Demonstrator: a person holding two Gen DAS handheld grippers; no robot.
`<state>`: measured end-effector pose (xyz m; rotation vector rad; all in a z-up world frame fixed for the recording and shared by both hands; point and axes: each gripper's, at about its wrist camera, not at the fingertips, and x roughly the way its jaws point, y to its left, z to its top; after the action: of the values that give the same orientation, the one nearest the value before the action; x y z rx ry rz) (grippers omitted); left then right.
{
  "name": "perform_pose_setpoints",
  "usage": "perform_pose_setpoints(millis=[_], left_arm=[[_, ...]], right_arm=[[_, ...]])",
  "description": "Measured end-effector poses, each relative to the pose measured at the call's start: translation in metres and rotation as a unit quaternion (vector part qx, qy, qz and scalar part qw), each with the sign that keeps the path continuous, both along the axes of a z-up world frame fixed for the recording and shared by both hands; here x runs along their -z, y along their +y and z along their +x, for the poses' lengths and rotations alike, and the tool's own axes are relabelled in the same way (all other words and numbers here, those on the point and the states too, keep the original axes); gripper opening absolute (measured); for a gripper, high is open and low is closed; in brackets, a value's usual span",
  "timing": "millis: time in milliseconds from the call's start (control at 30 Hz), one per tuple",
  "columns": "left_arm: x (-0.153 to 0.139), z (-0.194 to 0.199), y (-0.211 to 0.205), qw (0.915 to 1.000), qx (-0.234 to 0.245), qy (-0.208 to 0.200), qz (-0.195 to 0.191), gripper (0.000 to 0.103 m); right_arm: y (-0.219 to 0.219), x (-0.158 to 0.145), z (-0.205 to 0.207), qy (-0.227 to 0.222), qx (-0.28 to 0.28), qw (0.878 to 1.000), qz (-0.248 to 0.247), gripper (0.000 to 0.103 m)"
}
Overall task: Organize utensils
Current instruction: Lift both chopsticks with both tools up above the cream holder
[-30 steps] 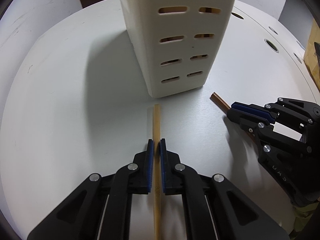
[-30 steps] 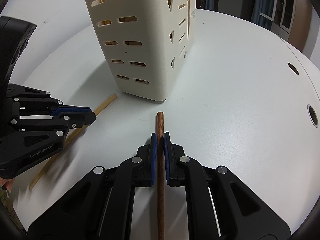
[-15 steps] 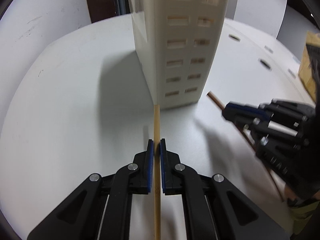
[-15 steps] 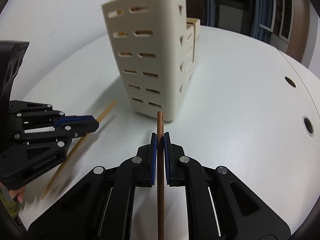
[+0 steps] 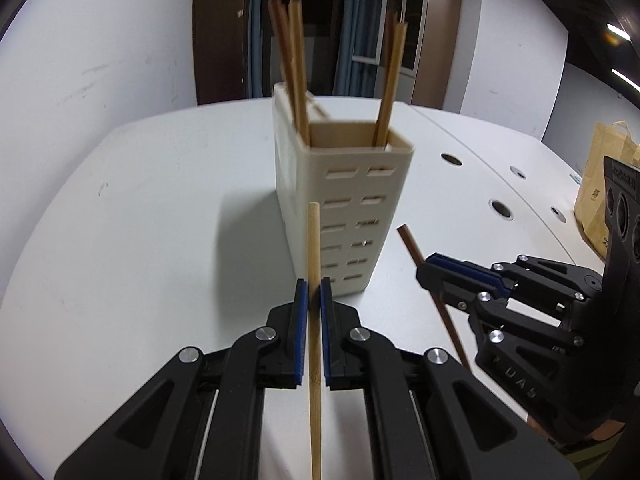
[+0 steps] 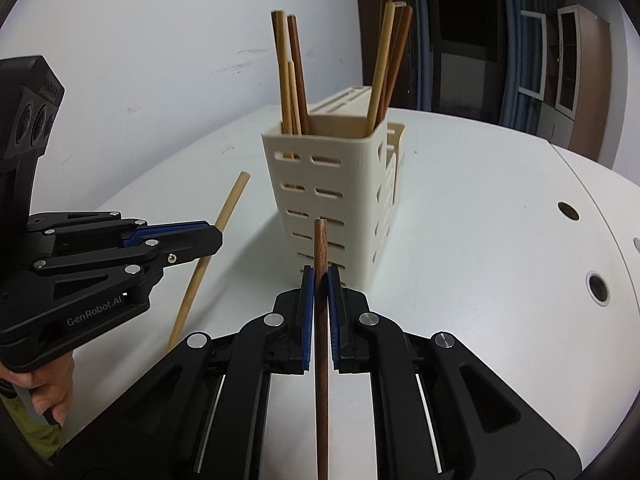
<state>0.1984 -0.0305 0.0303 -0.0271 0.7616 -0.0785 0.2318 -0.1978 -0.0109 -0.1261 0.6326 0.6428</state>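
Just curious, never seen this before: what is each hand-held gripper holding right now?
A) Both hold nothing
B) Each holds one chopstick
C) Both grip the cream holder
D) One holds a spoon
B: the left hand-held gripper clamps a pale chopstick, the right hand-held gripper a dark chopstick.

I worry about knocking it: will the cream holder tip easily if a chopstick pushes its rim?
Perhaps: the cream holder stands tall on a narrow base. Its slotted plastic walls look light. The chopsticks inside lean outward, raising weight slightly.

Even indoor light; soft shadow left of holder [image 5: 340, 200] on bench [image 5: 140, 220]; fisheye edges bent, dark corners; slight blur.
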Motion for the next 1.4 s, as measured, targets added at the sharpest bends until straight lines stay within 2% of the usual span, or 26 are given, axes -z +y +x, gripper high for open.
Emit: perform_pose_setpoints(millis=[467,1100,1400], left_arm=[[-0.042,-0.007,-0.002,0.9985,0.0,-0.054,0.005,0.006],[-0.065,-0.01,-0.004,0.9958,-0.004,-0.092,0.008,0.006],[-0.09,-0.006,-0.009,0.9914,-0.005,-0.13,0.016,0.006]], right_arm=[[-0.008,-0.053,0.004,-0.046,-0.001,0.998,0.031,0.006],[-0.019,-0.084,0.003,-0.082,-0.001,0.995,0.05,0.006],[-0.015,-0.094,0.008,-0.099,-0.003,0.994,0.053,0.006]])
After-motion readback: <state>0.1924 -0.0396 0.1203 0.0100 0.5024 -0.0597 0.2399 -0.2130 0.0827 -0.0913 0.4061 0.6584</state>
